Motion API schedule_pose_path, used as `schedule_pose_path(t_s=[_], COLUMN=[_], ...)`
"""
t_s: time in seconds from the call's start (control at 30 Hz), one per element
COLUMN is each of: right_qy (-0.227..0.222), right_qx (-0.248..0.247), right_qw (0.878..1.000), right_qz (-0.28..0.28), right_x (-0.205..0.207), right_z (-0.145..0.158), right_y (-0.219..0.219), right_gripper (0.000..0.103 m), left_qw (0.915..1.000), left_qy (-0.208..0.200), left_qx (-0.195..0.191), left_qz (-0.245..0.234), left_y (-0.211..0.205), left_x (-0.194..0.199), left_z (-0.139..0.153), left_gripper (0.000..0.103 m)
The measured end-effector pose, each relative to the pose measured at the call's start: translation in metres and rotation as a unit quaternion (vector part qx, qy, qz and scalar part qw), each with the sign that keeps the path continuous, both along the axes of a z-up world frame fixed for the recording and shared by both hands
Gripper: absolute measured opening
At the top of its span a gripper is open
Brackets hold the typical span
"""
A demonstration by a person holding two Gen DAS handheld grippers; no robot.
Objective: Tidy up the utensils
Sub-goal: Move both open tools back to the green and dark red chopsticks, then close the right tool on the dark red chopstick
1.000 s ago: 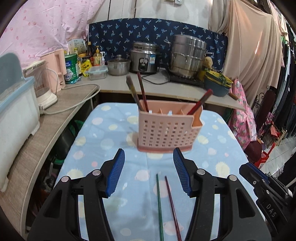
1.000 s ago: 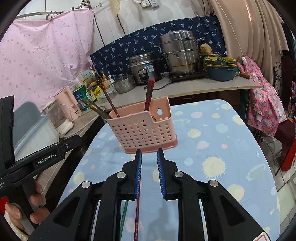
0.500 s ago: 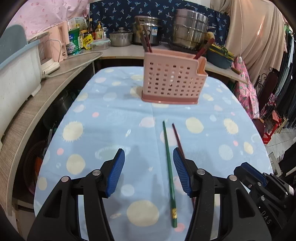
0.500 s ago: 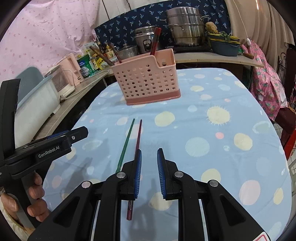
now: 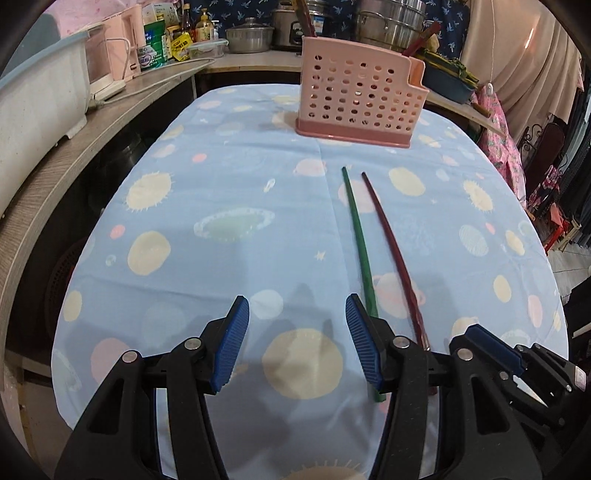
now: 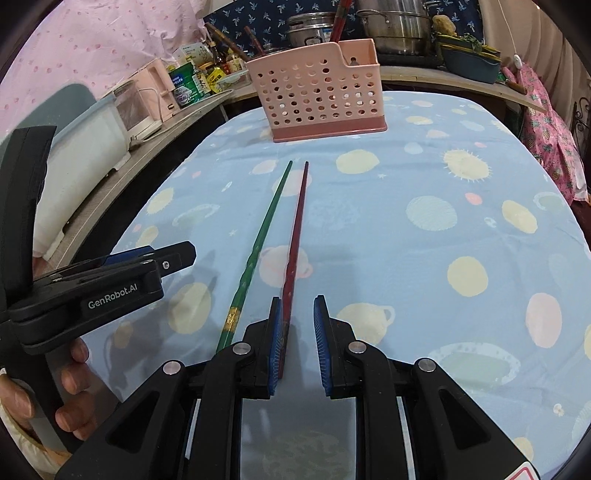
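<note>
A green chopstick (image 5: 357, 236) (image 6: 265, 229) and a dark red chopstick (image 5: 391, 243) (image 6: 297, 221) lie side by side on the blue patterned cloth, pointing at the pink perforated utensil basket (image 5: 360, 98) (image 6: 316, 99) at the far end. The basket holds several chopsticks. My left gripper (image 5: 295, 339) is open and empty, just left of the green chopstick's near end. My right gripper (image 6: 298, 339) is open, with the red chopstick's near end lying between its jaws, against the left pad (image 6: 275, 343).
A wooden counter (image 5: 74, 147) with a white tub, kettle and bottles runs along the left. Pots and a rice cooker (image 6: 310, 26) stand behind the basket. The cloth-covered board (image 6: 461, 221) drops off at its left, right and near edges.
Both grippers have pulled back toward the near end of the board and dropped lower. The basket is now farther away, and the red chopstick's end now sits between the right jaws.
</note>
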State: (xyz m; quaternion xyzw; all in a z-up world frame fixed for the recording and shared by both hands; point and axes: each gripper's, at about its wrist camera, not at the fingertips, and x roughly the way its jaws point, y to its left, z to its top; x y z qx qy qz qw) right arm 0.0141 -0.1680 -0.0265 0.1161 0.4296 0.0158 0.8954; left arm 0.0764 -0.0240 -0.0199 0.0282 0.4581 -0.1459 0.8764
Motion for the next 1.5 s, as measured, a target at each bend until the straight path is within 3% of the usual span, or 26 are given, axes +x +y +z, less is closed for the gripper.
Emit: schedule_pose_path(t_s=[0.37,0.57,0.97,1.5], right_qy=[0.023,0.026,0.022,0.023], right_qx=[-0.007,-0.014,-0.008,-0.003], right_qw=[1.0,1.0,0.999,0.999], right_qz=[0.017,0.009,-0.033,-0.048], right_x=[0.001,0.001,-0.004,-0.006], right_z=[-0.017,-0.022,-0.021,-0.022], right_y=[0.014,0.01,-0.015,-0.025], right_gripper=[0.018,0.008,0.007,0.007], left_qw=[0.9999,0.9998,0.999,0.9975], left_qy=[0.007,0.008,0.013,0.035], left_qx=[0.006,0.007,0.006,0.023], left_qz=[-0.008,-0.015,-0.041,-0.057], left_y=[0.0,-0.005,-0.019,-0.03], left_x=[-0.007,-0.01,-0.02,-0.024], left_z=[-0.005,-0.006,-0.009,-0.028], left_gripper=[0.052,0.053,0.066,0.066])
